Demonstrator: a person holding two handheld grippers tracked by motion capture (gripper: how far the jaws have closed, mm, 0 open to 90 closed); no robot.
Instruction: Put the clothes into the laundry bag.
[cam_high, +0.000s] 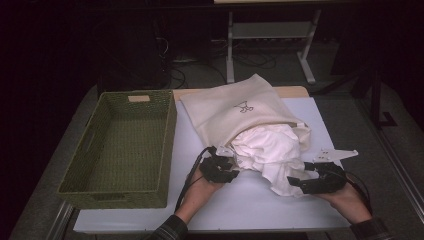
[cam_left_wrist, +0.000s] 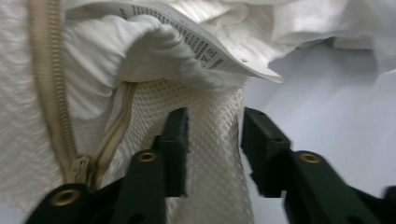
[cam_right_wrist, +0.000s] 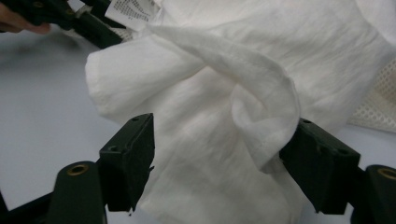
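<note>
White linen cloth spills from the cream zip bag beside a green woven basket; left gripper straddles the bag's mesh edge unclamped, right gripper gapes around cloth.

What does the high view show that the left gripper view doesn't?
High view alone: the green woven basket, the cream cloth bag's printed top and the right claw around the crumpled white fabric. Left gripper view alone: the bag's tan zipper, the printed care label and the mesh panel between the open jaws. Both: white fabric, left claw, pale table.
</note>
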